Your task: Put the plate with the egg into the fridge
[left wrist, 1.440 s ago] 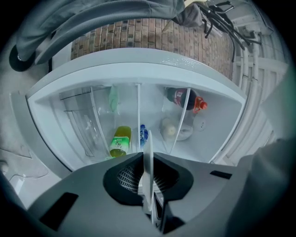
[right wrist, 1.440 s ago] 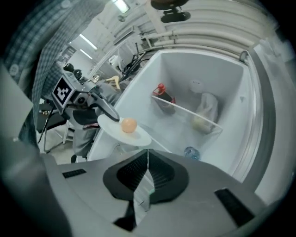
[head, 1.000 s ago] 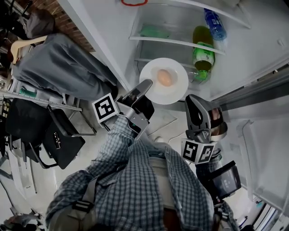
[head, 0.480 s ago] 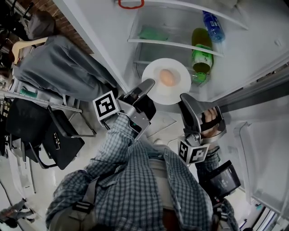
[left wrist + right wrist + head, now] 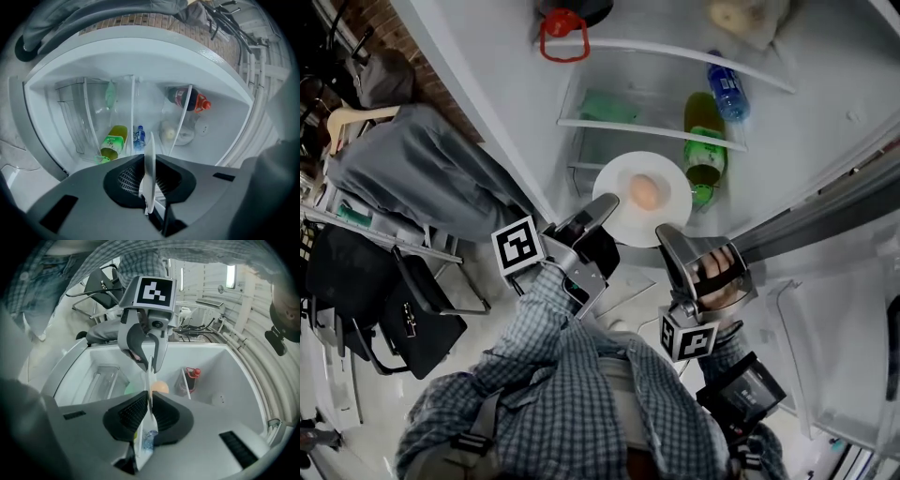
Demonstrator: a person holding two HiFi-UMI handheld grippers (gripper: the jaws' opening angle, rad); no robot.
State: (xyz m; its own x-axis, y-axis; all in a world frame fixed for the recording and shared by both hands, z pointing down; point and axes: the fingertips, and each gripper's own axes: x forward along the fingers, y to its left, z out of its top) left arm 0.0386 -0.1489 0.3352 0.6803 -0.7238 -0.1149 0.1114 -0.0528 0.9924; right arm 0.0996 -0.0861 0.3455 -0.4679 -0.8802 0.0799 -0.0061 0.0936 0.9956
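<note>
**A:** Plate status?

**B:** The round white plate (image 5: 619, 186) is held roughly level in the air at the mouth of the open white fridge (image 5: 816, 103), in front of the lower shelves. It does not appear to rest on any shelf. A tan egg (image 5: 645, 193) is carried at its middle.

**A:** Grip?

**B:** The rim is clamped from two sides. The left tongs (image 5: 602, 204) are clenched on the near-left rim. In the left gripper view the plate edge (image 5: 150, 150) is seen pinched between the ribbed pads (image 5: 129, 178). The right tongs (image 5: 668, 234) are clenched on the near-right rim. In the right gripper view the edge is gripped the same way, the egg (image 5: 160, 386) is seen just past the pads, and the left tongs (image 5: 149, 363) are seen across the plate.

**A:** Fridge contents?

**B:** A green-labelled bottle of yellow drink (image 5: 705, 150) is seen on a shelf just right of the plate, cap toward the opening. A clear water bottle with a blue label (image 5: 727, 92) is seen just beyond it, one shelf line between them. A green pouch (image 5: 605, 108) is seen to the left on that shelf level. A dark bottle with a red cap (image 5: 187, 99) is seen further up.

**A:** Surroundings?

**B:** Checked-shirt sleeves (image 5: 544, 309) are seen behind the tongs. A black chair (image 5: 412, 300) and a grey draped cover (image 5: 412, 169) are seen well left of the fridge.
</note>
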